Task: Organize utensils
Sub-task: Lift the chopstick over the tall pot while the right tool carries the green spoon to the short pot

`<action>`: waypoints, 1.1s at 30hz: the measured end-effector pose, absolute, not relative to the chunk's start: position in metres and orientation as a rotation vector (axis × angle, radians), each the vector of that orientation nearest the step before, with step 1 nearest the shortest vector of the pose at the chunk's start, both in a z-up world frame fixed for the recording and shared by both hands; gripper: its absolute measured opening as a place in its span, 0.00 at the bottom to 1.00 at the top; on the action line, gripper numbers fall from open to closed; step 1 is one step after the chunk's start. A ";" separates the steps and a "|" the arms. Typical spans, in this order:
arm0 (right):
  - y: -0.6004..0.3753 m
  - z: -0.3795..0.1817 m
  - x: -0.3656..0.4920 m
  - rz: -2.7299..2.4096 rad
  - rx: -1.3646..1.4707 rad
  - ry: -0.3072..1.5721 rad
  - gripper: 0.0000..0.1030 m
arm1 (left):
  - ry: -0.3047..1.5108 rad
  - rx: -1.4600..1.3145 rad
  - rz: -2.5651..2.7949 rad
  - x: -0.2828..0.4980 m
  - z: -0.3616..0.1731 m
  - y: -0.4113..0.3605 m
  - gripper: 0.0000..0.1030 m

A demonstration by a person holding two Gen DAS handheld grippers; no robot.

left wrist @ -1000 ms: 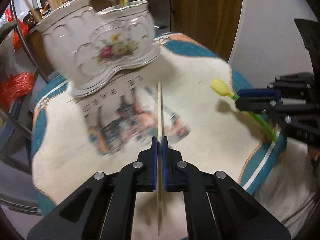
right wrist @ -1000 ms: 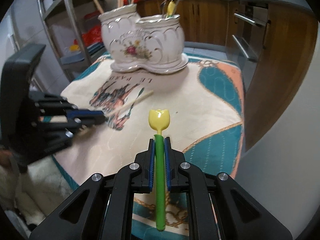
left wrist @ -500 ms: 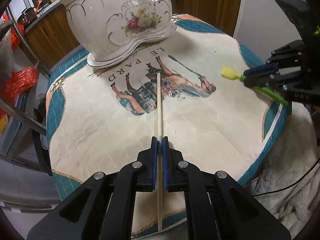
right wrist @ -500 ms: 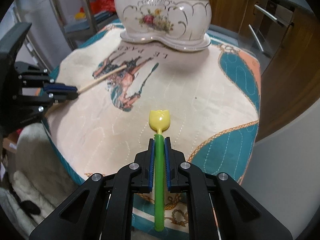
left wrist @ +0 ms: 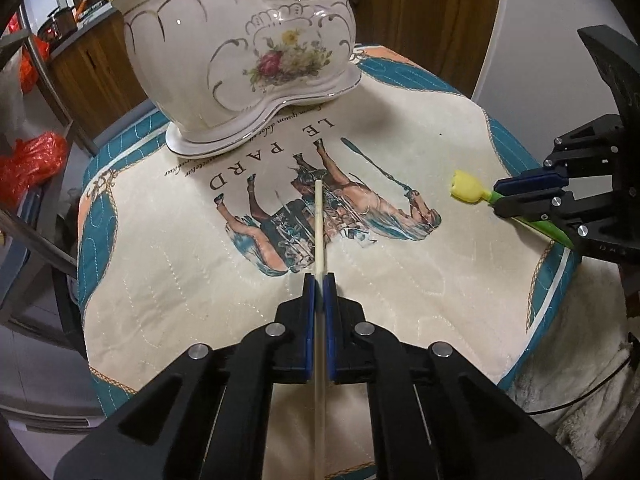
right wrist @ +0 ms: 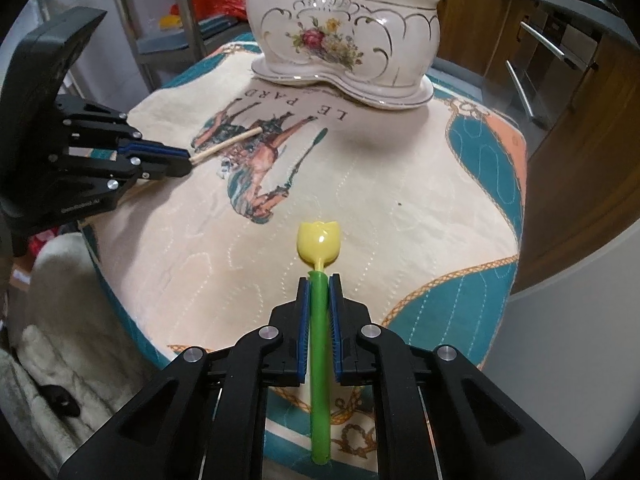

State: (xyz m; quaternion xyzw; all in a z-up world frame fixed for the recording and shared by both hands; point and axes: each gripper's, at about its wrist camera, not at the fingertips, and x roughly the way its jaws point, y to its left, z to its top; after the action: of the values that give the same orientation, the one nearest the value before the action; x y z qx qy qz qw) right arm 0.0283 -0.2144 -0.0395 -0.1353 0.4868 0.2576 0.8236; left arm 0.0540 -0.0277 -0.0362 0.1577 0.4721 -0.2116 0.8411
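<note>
A white double ceramic holder with painted flowers [left wrist: 240,56] stands at the far side of the round table; it also shows in the right wrist view [right wrist: 344,36], with utensils in it. My left gripper [left wrist: 319,280] is shut on a pale wooden chopstick [left wrist: 319,224] held above the cloth, pointing toward the holder. My right gripper [right wrist: 319,284] is shut on a green-handled utensil with a yellow tulip head [right wrist: 318,242]. The left gripper [right wrist: 188,162] shows at the left of the right wrist view, the right gripper [left wrist: 498,196] at the right of the left wrist view.
A quilted cloth with a horse print and teal border [left wrist: 180,264] covers the table. A metal rack with red bags [left wrist: 32,160] stands left. Wooden cabinets and an oven [right wrist: 560,60] are behind. A fluffy white cover [right wrist: 60,300] lies beside the table.
Both grippers keep their utensils. The holder swung in the views: far at first, then the grippers rose above the cloth, now nearer the holder again.
</note>
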 end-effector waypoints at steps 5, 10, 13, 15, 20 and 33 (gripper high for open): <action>-0.221 -0.024 0.027 0.572 -0.215 0.929 0.10 | 0.845 0.288 -0.459 0.040 -0.017 -0.011 0.04; -0.226 0.004 0.030 0.584 -0.144 0.765 0.10 | 0.661 0.189 -0.441 0.034 0.016 0.013 0.04; -0.228 0.022 0.034 0.583 -0.105 0.663 0.10 | 0.551 0.158 -0.430 0.033 0.036 0.021 0.04; -0.228 0.031 0.039 0.581 -0.079 0.616 0.10 | 0.495 0.143 -0.425 0.038 0.049 0.024 0.04; -0.233 0.064 0.064 0.550 0.028 0.474 0.10 | 0.332 0.047 -0.421 0.059 0.088 0.026 0.04; -0.236 0.114 0.131 0.499 0.151 0.263 0.10 | 0.043 -0.146 -0.393 0.135 0.148 0.010 0.04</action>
State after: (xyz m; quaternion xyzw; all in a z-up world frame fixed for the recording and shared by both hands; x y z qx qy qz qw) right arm 0.1308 -0.2359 0.1140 0.0746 0.1295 0.2462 0.9576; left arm 0.1348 0.0103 0.1479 -0.0724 0.0211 -0.1950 0.9779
